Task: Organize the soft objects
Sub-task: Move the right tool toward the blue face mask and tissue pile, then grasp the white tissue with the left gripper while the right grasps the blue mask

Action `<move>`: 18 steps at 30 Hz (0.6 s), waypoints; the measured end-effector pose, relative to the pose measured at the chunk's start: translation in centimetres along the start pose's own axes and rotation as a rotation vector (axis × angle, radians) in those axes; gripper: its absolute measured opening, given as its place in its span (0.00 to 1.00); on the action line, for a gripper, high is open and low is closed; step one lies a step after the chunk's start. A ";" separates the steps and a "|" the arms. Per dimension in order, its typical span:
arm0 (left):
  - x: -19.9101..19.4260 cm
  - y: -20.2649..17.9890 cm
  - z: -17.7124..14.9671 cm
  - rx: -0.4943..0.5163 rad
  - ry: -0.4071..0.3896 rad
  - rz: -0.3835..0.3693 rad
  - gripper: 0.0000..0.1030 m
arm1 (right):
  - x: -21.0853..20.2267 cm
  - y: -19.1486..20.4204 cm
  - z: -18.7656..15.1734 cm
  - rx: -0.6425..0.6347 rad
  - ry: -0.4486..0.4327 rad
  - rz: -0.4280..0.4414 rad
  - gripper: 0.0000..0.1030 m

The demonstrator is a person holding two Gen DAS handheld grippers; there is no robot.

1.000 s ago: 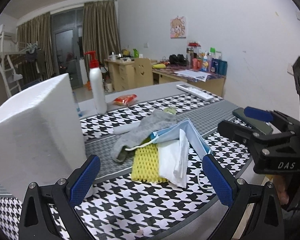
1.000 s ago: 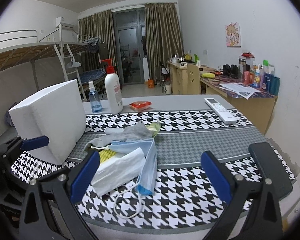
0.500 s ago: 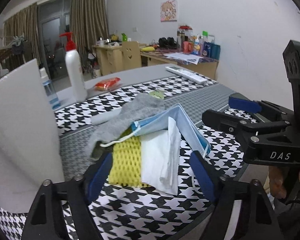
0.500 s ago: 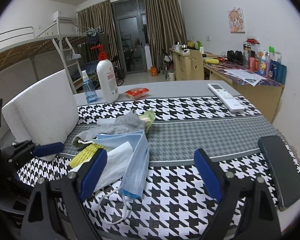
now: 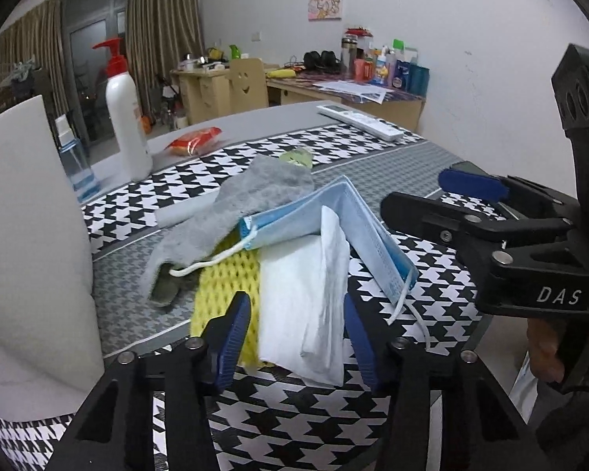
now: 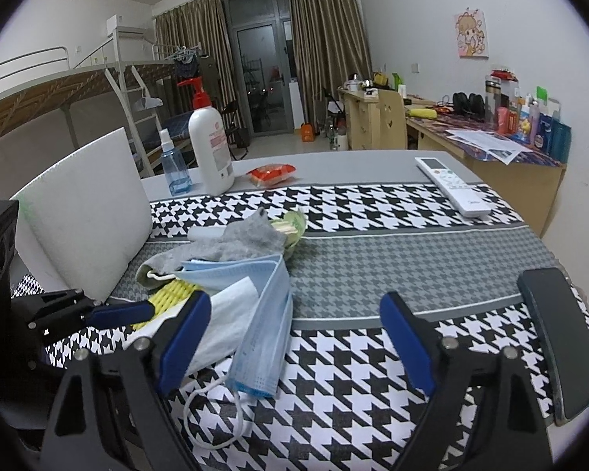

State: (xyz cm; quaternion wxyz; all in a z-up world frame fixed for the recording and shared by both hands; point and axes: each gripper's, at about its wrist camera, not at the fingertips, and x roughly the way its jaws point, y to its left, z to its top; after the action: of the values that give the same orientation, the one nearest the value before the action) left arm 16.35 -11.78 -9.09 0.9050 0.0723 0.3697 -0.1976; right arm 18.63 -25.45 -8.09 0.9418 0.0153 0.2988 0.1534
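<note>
Since the earlier frame the left claw (image 5: 297, 333) has come down and forward to the pile, and its jaws have just been closing around the white tissue pack (image 5: 302, 294); the blue pads flank the pack's near end, though whether they press it I cannot tell. The pack lies on the houndstooth-clothed counter (image 5: 294, 412), beside a yellow foam net (image 5: 225, 274) and under a folded blue face mask (image 5: 333, 216), with a grey sock (image 5: 231, 212) behind. The right claw (image 6: 294, 337) has narrowed slightly but stands spread, its left pad beside the mask, nothing pinched.
</note>
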 end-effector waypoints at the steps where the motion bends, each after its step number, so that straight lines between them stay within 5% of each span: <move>1: 0.2 -0.1 0.0 0.002 0.007 -0.004 0.44 | 0.2 0.1 0.0 -0.004 0.008 0.001 0.84; 9: 0.8 0.0 -0.2 -0.007 0.034 -0.017 0.19 | 1.1 0.6 0.1 -0.020 0.052 0.017 0.61; 18: 0.7 -0.1 -0.4 -0.001 0.038 -0.049 0.10 | 3.0 0.3 0.0 -0.004 0.134 0.015 0.44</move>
State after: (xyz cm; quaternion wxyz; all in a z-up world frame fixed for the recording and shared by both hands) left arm 16.55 -11.97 -9.90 0.8926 0.0665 0.3888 -0.2183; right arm 20.91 -24.23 -9.73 0.9185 0.0052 0.3609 0.1618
